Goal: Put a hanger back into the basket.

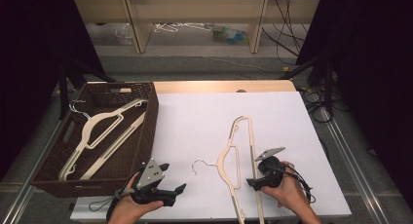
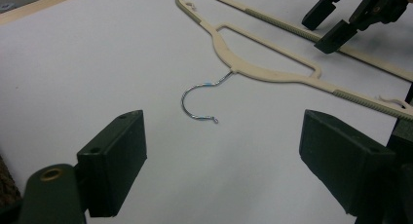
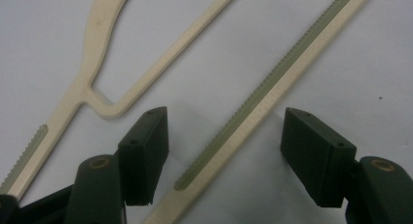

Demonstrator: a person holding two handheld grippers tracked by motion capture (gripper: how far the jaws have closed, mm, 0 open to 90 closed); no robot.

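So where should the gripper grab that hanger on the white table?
Probably the hanger's straight bottom bar, coming from above. It is thin, lies flat on the white table, and already runs between the right gripper's open jaws. The ribbed strip may help against slipping.

Table [image 1: 311,185]: white top, wooden edge along the far side. A cream hanger [image 1: 242,160] with metal hook [image 1: 198,164] lies flat on it. A brown wicker basket [image 1: 148,121] rests at its left edge.

Matt cream plastic hanger [image 1: 237,156], shiny wire hook [image 2: 199,101].
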